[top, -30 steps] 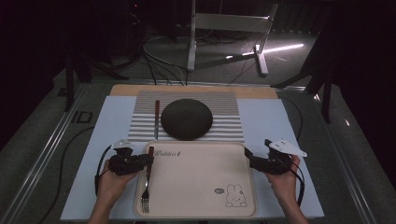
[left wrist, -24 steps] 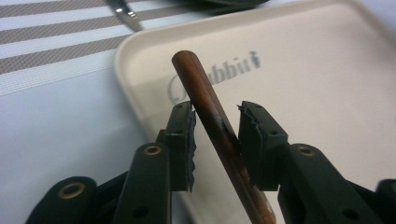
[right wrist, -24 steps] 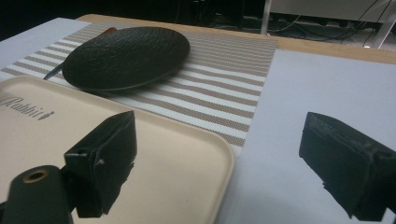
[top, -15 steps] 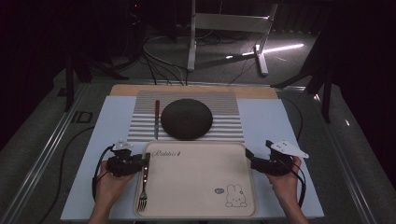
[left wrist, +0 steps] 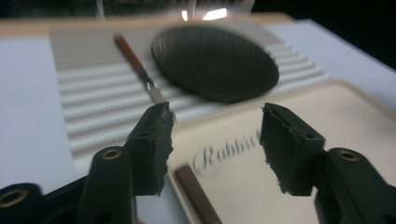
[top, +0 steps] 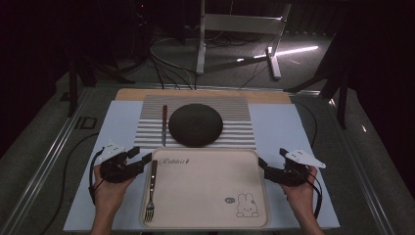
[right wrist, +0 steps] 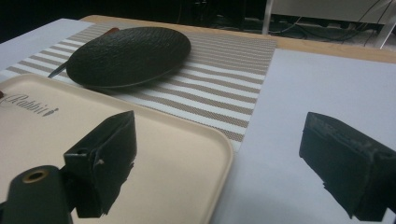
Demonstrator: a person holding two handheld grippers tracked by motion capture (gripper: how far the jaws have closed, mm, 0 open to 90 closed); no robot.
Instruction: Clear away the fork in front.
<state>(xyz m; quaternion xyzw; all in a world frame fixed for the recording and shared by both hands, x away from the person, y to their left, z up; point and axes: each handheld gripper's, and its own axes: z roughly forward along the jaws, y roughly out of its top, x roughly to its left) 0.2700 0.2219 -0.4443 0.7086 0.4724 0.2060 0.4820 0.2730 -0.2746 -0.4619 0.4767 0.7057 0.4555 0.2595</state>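
Fork (top: 150, 192) now lies loose on the tray (top: 205, 196); a second ago the left tool (top: 145, 160) had its jaws down at the fork handle by the tray's left rim. Since then the left tool has pulled back off the rim and its jaws have just been opening; nothing sits between them. Right tool (top: 262, 165) hasn't shifted: jaws wide apart, empty, straddling the tray's right rim without touching it.

Tray: cream, rounded rectangle, raised lip, smooth matte plastic look. "Rabbit" script printed near the top left, small rabbit drawing bottom right. Only content is the fork, along the left edge, parallel to the rim, brown handle (left wrist: 194, 193) toward the far side, metal tines toward the person.

Beyond the tray: placemat (top: 235, 122), woven, tan-and-white stripes. On it a plate (top: 195, 124), round, shallow, dark, finely textured surface; its near edge sits close to the tray's far rim. Knife (top: 164, 125) just left of the plate, not touching it as far as I can tell; reddish-brown handle at the far end, metal blade toward the tray.

Desk (top: 293, 132) has a pale blue-grey smooth cover, with a wooden strip at the far edge.

Left gripper view: pads (left wrist: 154, 140) are black and rough-edged; the fork handle shows below, between the jaws but clear of them.
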